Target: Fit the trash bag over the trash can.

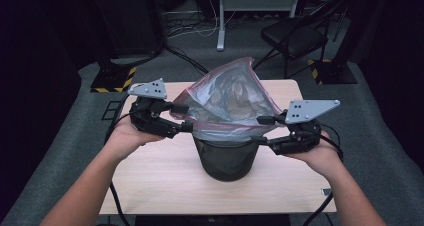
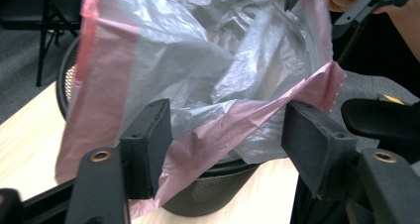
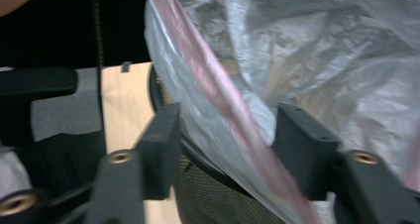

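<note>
Holding two claws at the sides of a bin on the worktop [image 1: 165,186].

The left claw [image 1: 186,118] and the right claw [image 1: 260,130] reach in level from each side of the black bin [image 1: 226,160]. Both claws stand apart, with the pink edge of the bag [image 1: 227,98] loose between them. The bag sits in the bin.

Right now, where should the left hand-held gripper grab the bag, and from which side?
Probably the pink hem of the bag, where it already runs between the left hand-held gripper's open jaws. Come level from the bin's left: the hem there is one flat, taut band.
</note>
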`<action>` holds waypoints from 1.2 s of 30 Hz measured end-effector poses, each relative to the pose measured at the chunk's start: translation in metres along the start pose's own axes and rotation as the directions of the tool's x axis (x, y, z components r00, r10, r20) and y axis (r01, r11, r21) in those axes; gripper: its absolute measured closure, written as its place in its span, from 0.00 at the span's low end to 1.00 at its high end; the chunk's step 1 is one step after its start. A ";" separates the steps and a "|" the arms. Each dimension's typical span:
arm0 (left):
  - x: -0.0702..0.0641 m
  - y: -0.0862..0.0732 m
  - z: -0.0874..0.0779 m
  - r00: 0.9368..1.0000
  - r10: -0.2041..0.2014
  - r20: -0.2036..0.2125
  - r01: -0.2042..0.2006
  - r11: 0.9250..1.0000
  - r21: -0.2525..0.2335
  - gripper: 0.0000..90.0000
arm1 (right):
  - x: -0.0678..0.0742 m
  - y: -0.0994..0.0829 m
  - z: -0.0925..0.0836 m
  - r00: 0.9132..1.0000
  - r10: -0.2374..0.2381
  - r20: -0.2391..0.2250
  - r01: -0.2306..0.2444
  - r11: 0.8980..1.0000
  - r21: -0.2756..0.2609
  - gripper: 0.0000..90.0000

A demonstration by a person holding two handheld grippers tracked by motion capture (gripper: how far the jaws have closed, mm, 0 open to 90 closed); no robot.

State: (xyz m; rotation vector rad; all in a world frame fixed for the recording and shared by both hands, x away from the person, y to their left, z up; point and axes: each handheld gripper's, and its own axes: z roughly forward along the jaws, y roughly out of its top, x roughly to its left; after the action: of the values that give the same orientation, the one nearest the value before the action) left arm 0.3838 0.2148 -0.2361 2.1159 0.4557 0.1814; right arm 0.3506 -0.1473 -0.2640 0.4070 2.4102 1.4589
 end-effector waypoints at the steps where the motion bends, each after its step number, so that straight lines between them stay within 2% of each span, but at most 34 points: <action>1: -0.001 -0.001 0.000 1.000 0.006 0.007 -0.006 1.000 0.002 0.46 | 0.001 0.001 0.001 1.000 -0.011 -0.015 0.011 1.000 0.004 0.56; 2: -0.001 -0.002 0.001 1.000 0.012 0.010 -0.012 1.000 0.004 0.54 | 0.004 0.002 0.003 0.999 -0.027 -0.030 0.028 1.000 0.007 0.67; 3: -0.002 -0.003 0.001 1.000 0.011 0.013 -0.011 1.000 0.009 0.54 | 0.004 0.002 0.003 0.999 -0.027 -0.030 0.028 1.000 0.007 0.67; 4: -0.002 -0.005 0.001 1.000 0.019 0.022 -0.019 1.000 0.013 0.64 | 0.006 0.002 0.004 0.998 -0.033 -0.045 0.033 0.999 0.008 0.71; 5: -0.003 -0.006 0.001 0.999 0.022 0.029 -0.023 1.000 0.015 0.70 | 0.008 0.002 0.004 0.997 -0.042 -0.059 0.042 0.999 0.008 0.79; 6: -0.003 -0.009 0.000 0.999 0.024 0.039 -0.025 0.999 0.020 0.81 | 0.012 0.000 0.005 0.994 -0.062 -0.089 0.063 0.998 0.012 0.90; 7: -0.004 -0.011 0.000 0.999 0.026 0.048 -0.027 0.999 0.022 0.81 | 0.012 0.000 0.005 0.994 -0.062 -0.089 0.063 0.998 0.012 0.90; 8: -0.005 -0.014 0.000 0.998 0.029 0.053 -0.031 0.999 0.024 0.89 | 0.016 -0.002 0.007 0.991 -0.078 -0.113 0.081 0.996 0.023 0.96; 9: -0.005 -0.021 0.000 0.997 0.035 0.070 -0.037 0.999 0.036 0.94 | 0.017 -0.004 0.008 0.990 -0.081 -0.118 0.085 0.996 0.027 0.98; 11: -0.005 -0.025 0.000 0.996 0.032 0.078 -0.036 0.998 0.044 0.96 | 0.019 -0.006 0.009 0.989 -0.081 -0.124 0.085 0.996 0.030 0.98; 13: -0.006 -0.035 0.004 0.995 0.034 0.095 -0.041 0.997 0.070 0.98 | 0.023 -0.012 0.013 0.987 -0.085 -0.138 0.092 0.995 0.047 0.99; 16: -0.004 -0.042 0.008 0.994 0.027 0.104 -0.036 0.996 0.080 0.98 | 0.024 -0.019 0.020 0.987 -0.079 -0.140 0.091 0.993 0.078 0.99; 20: 0.001 -0.054 0.017 0.994 -0.009 0.110 -0.001 0.996 0.087 0.98 | 0.022 -0.030 0.028 0.990 -0.052 -0.128 0.067 0.991 0.117 0.99; 25: 0.011 -0.068 0.033 0.991 -0.056 0.121 0.044 0.994 0.102 0.98 | 0.020 -0.040 0.034 0.993 -0.032 -0.112 0.047 0.990 0.136 0.99; 29: 0.014 -0.076 0.042 0.988 -0.077 0.130 0.062 0.991 0.114 0.98 | 0.018 -0.047 0.037 0.994 -0.016 -0.109 0.031 0.990 0.140 0.99; 31: 0.013 -0.073 0.034 0.988 -0.086 0.126 0.074 0.992 0.099 0.89 | 0.018 -0.048 0.037 0.994 -0.014 -0.107 0.029 0.990 0.138 0.99; 33: 0.013 -0.071 0.029 0.989 -0.087 0.122 0.076 0.993 0.093 0.74 | 0.019 -0.047 0.036 0.994 -0.016 -0.105 0.031 0.990 0.138 0.99; 34: 0.013 -0.069 0.023 0.990 -0.087 0.107 0.078 0.993 0.087 0.74 | 0.019 -0.047 0.036 0.994 -0.019 -0.104 0.033 0.990 0.138 0.99; 36: 0.012 -0.065 0.008 0.992 -0.086 0.090 0.079 0.994 0.073 0.63 | 0.019 -0.047 0.035 0.995 -0.019 -0.098 0.032 0.990 0.136 0.99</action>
State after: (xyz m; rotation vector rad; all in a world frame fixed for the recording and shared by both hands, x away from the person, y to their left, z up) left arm 0.3811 0.2456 -0.2953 2.1580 0.4992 0.0191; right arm 0.3428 -0.1329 -0.3237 0.3417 2.5927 1.3349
